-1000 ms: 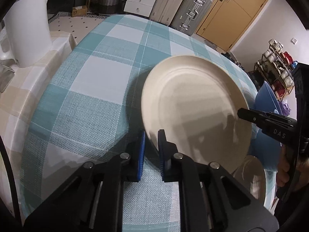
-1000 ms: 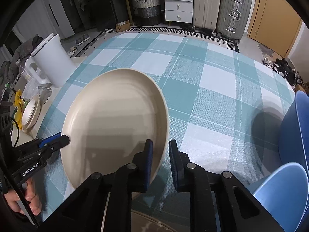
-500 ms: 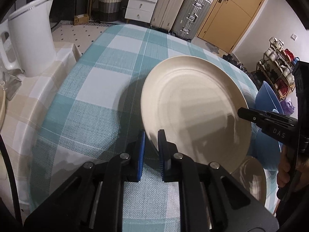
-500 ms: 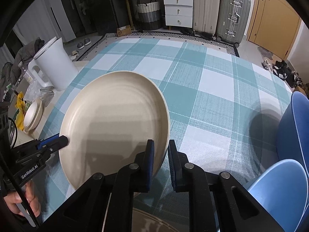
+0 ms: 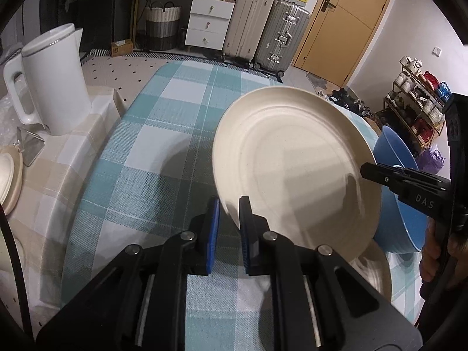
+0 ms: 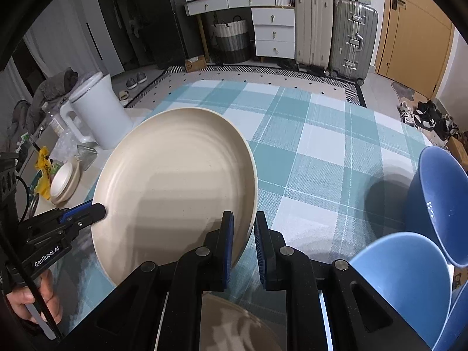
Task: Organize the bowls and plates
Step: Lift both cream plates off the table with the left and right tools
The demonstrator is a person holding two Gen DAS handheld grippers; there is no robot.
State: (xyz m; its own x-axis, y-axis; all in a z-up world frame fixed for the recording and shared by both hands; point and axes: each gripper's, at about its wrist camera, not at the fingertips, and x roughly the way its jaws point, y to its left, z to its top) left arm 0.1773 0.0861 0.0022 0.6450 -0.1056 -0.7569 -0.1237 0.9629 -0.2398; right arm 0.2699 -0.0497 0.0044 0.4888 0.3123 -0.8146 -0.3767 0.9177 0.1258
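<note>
Both tongs, left [image 5: 228, 213] and right [image 6: 244, 228], clamped on opposite rims of the cream plate [image 5: 292, 172], have lifted it higher off the checked surface [image 5: 163, 134] than a second ago, likely carrying it to a stack, destination unclear.

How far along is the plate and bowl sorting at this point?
Done: nothing clearly sorted yet. In hand: left gripper and right gripper each clamp an edge of the cream plate, held above the checked table. Left: the blue bowls and another cream plate below.
</note>
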